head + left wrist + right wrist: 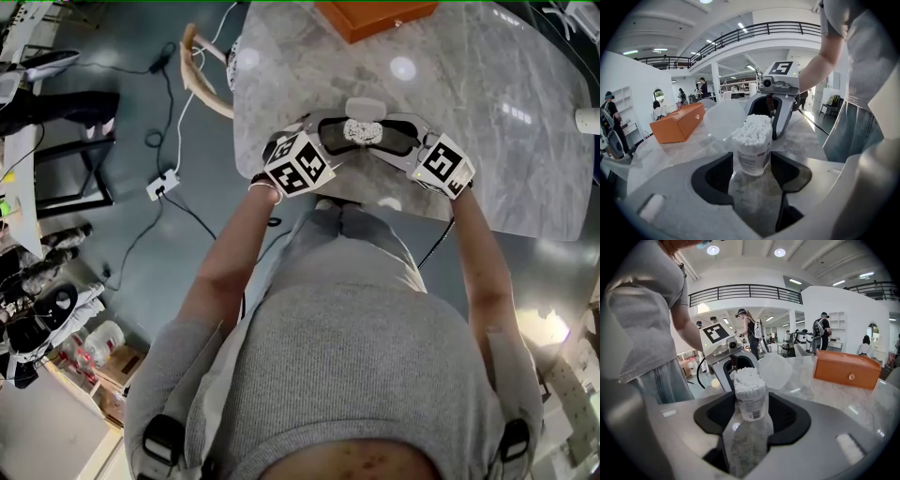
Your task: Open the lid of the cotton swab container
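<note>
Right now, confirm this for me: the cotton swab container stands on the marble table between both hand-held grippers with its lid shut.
Not right: the lid is open, swung aside, leaving the swabs bare atop the cotton swab container. The left gripper view shows it. The rest holds.

Cotton swab container (752,145): clear labelled cylinder, upright on the marble table (487,141), packed with white swabs, mouth open. Translucent lid (723,119) is off the mouth, tilted just beside it.

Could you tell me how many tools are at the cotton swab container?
2. In the head view, the left tool sits left of the cotton swab container and the right tool sits right of it; no other shows.
</note>
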The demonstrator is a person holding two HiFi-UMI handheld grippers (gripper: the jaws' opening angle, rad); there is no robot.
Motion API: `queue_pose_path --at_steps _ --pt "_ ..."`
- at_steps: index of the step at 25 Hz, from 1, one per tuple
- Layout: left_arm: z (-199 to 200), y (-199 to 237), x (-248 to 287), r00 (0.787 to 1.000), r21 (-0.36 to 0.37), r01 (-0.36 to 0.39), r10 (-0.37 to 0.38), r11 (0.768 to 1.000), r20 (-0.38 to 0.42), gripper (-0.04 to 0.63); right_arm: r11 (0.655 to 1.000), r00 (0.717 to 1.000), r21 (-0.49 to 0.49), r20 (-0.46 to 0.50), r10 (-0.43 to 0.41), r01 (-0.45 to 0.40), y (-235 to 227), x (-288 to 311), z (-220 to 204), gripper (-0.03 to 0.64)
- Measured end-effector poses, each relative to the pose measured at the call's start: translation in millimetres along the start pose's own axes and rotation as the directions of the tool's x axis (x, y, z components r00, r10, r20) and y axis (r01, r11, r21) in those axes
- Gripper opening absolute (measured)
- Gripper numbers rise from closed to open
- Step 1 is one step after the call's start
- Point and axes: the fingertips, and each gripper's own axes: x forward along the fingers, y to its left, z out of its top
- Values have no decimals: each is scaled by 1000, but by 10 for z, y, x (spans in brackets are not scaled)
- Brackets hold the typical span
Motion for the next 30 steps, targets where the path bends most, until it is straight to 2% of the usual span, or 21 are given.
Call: queue_pose_path --at_steps 12,15,20,24,27,30 --pt "12 114 -311 986 -127 -114 128 985 106 255 987 986 99 96 -136 127 -18 -261 64 217" --pt "100 176 -446 970 -172 -154 182 973 163 255 981 978 119 124 -167 152 -23 -316 126 216" --pt "202 217 -609 943 -207 -201 246 957 223 253 969 958 153 183 -223 196 -32 -410 272 216" --pt "313 261 -763 913 -243 -231 296 942 280 245 962 943 160 218 -252 220 -14 -487 385 213" --pt "410 278 -864 896 -242 -249 318 938 309 235 953 921 174 262 -287 247 -21 -590 515 204" --pt "509 276 -960 879 -230 -273 339 934 334 219 941 888 182 319 -331 285 -20 -696 690 175"
